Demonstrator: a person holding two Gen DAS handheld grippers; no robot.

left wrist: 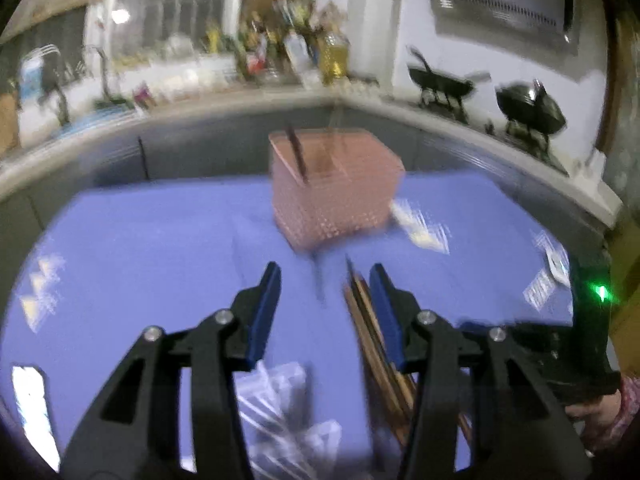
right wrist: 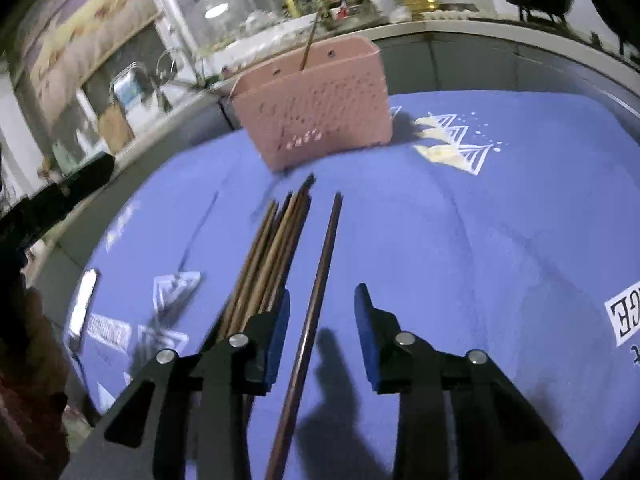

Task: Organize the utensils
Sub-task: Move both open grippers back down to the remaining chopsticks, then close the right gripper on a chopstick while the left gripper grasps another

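A pink perforated utensil basket point(left wrist: 334, 188) point(right wrist: 316, 108) stands on the blue cloth, with a dark chopstick point(left wrist: 297, 152) and a thin stick point(right wrist: 309, 44) standing in it. A bundle of brown chopsticks point(right wrist: 268, 256) point(left wrist: 374, 344) lies on the cloth. One single dark chopstick point(right wrist: 316, 300) lies apart, between the open fingers of my right gripper point(right wrist: 322, 312), which is low over it. My left gripper point(left wrist: 324, 292) is open and empty, with the bundle beside its right finger. A clear plastic wrapper point(left wrist: 280, 404) lies under it.
The blue printed cloth point(right wrist: 480, 260) covers the table. A counter behind holds bottles point(left wrist: 334, 56), a faucet point(left wrist: 105, 80) and black woks point(left wrist: 528, 108). The right gripper's body point(left wrist: 576, 352) shows at the right of the left wrist view.
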